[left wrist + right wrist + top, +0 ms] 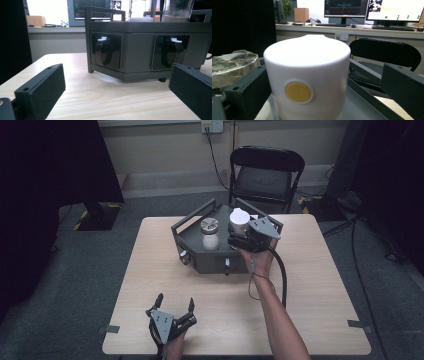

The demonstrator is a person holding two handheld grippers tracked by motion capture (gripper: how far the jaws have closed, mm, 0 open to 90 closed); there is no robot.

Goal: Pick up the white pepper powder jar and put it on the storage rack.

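white canister (308, 82), round yellow dot

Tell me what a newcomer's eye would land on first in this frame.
Probably the dark grey box in the middle of the wooden table, with a white container and a metal-lidded jar standing on top. The right gripper is up at the white container, its jaws open either side of it. The left gripper rests open near the table's front edge.
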